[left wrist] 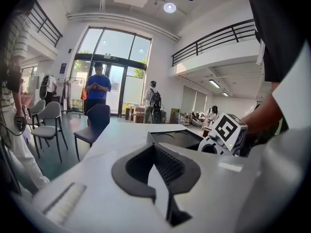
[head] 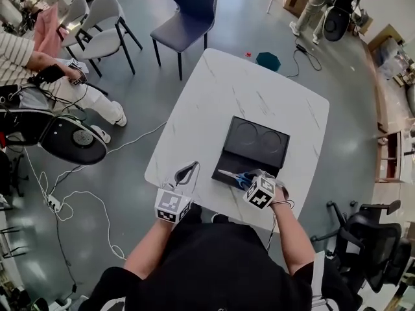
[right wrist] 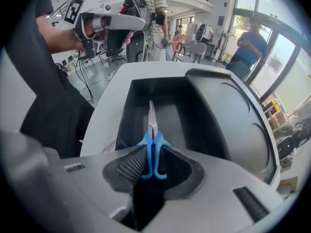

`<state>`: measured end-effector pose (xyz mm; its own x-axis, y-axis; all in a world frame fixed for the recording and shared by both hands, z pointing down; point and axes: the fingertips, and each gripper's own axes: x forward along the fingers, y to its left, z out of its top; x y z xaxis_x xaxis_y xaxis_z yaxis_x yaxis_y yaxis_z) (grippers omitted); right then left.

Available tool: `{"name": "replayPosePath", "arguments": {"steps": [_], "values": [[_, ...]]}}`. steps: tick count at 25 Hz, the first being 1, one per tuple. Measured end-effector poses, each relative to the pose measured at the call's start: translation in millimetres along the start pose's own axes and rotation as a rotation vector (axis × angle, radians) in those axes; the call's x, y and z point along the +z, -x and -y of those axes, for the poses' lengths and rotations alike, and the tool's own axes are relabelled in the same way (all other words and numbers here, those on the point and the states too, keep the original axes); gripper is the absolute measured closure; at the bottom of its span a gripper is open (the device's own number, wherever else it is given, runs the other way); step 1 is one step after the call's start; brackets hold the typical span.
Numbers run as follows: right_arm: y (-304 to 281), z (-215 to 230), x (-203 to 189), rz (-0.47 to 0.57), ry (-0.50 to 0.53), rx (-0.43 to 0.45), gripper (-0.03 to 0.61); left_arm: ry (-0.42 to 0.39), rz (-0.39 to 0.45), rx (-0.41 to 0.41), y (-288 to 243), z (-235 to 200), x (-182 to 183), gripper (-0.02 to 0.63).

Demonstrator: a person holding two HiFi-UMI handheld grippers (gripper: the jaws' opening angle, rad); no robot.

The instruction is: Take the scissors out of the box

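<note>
Scissors (head: 233, 175) with blue handles and silver blades sit in the near half of an open black box (head: 258, 142) on a white desk (head: 220, 89). The right gripper (head: 249, 179) is clenched on the blue handles. In the right gripper view, the scissors (right wrist: 152, 147) stand on edge between the two ribbed pads of the right gripper (right wrist: 152, 160), with the closed blades pointing straight away over the box (right wrist: 131, 106). Whether the blades touch the box floor cannot be told. The far half of the box is its lid, laid flat and showing two round hollows.

The left gripper (head: 187, 172) hovers low over the desk near its front edge, just left of the box and apart from it. In the left gripper view, the left gripper (left wrist: 156, 165) has its jaws closed tip to tip with nothing between them. Beyond it the box (left wrist: 172, 138) shows as a dark shape on the desk (left wrist: 121, 135), with the marker cube of the right gripper beside it.

The person stands at the desk's near edge in a dark top, both forearms reaching forward. A dark blue chair (head: 186, 19) stands at the desk's far end, and pale chairs (head: 107, 28) stand further left. A seated person (head: 39, 70) in a striped top is at the left, with cables (head: 78, 199) trailing across the grey floor.
</note>
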<state>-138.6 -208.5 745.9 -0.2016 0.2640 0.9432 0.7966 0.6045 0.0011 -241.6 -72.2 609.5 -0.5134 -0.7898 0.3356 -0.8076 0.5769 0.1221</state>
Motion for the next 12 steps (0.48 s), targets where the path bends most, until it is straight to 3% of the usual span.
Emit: {"name": "replayPosePath", "arguments": {"steps": [12], "values": [[-14.3, -2.1, -1.4, -0.091, 0.080, 0.036, 0.465, 0.007, 0.012, -0.006, 0.6, -8.8, 3.3, 0.604]]}}
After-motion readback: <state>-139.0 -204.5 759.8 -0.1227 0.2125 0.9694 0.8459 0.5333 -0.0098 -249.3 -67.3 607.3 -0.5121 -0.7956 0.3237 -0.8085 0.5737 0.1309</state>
